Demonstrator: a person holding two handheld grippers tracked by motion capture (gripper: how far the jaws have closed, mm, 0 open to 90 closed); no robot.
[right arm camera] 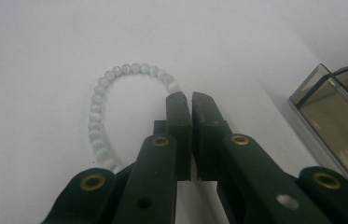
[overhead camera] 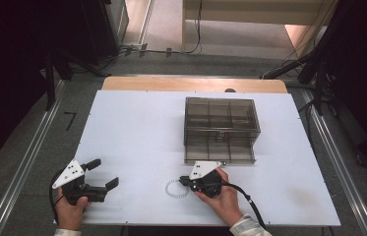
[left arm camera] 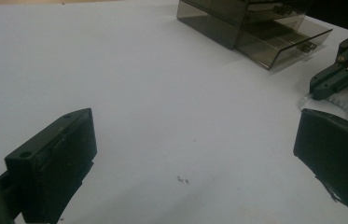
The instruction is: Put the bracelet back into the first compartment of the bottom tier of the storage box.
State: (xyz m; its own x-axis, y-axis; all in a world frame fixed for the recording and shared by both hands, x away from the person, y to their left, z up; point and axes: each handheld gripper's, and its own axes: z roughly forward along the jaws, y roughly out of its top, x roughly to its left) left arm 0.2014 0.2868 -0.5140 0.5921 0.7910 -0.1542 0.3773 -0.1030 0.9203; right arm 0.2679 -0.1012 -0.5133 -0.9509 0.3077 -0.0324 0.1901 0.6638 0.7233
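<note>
Nearest us, our left gripper [overhead camera: 103,175] rests spread and idle, while our right gripper [right arm camera: 191,100], jaws pressed together, is at the white bead bracelet [right arm camera: 101,109] on the table; next, probably lift it toward the open-drawered smoky box [overhead camera: 220,129] beyond.

White table [overhead camera: 137,132] with a wood edge, grey floor [overhead camera: 18,152] with metal rails [overhead camera: 26,167], cables and dark stands behind.

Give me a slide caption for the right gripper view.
Right gripper, jaws nearly shut, at a white bead bracelet on the table, smoky box alongside.
</note>
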